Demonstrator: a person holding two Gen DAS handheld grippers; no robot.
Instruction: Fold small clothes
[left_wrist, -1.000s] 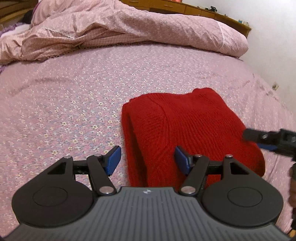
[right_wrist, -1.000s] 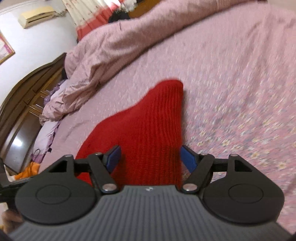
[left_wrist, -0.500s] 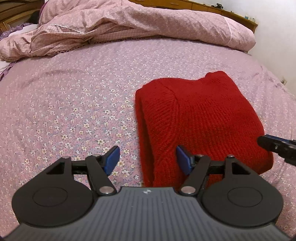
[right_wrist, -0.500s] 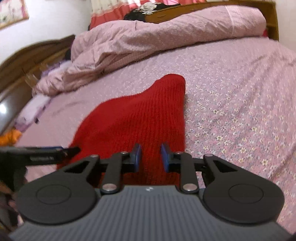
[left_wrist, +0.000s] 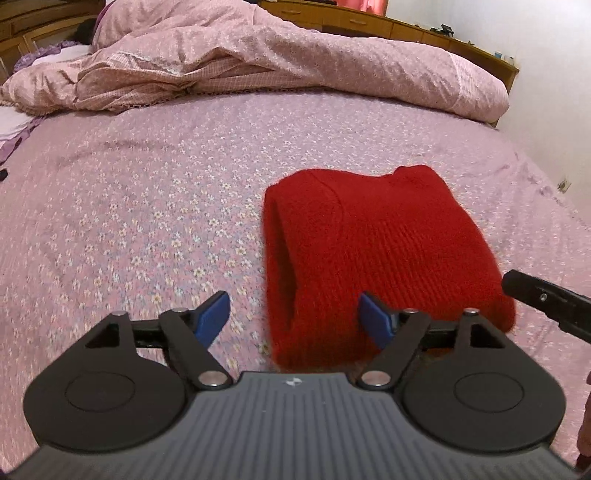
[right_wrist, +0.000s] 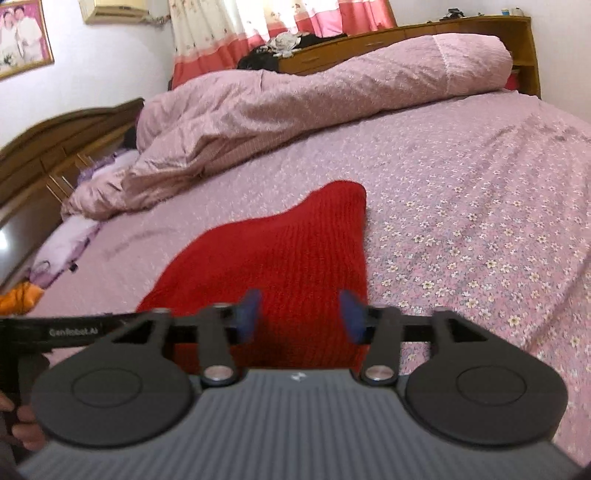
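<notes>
Red knit sweater (left_wrist: 384, 251) lies folded into a compact bundle on the bed (left_wrist: 140, 206), on the pink floral sheet, right of centre in the left wrist view. Folded edge faces left, with a rolled thickness showing along that side.

Left gripper (left_wrist: 293, 315): jaws spread wide, have just been opening further. They straddle the near-left corner of the sweater; the left pad sits over bare sheet, the right pad over the knit. Pads press on nothing.

Right gripper (right_wrist: 301, 314): jaws partly spread, just reopened after a brief close. Blue pads blurred. They sit over the near end of the sweater, and no cloth is pinched between them. A finger of the right gripper also pokes in from the right edge of the left wrist view, just beside the sweater's near-right corner.

In the right wrist view the sweater runs away from the camera, tapering to a narrow far end. The left gripper's black arm crosses the left edge there, with fingers (right_wrist: 22, 424) of a hand under it.

Bunched pink duvet (left_wrist: 280, 55) along the far side of the bed, wooden headboard (right_wrist: 406, 37) behind it.
</notes>
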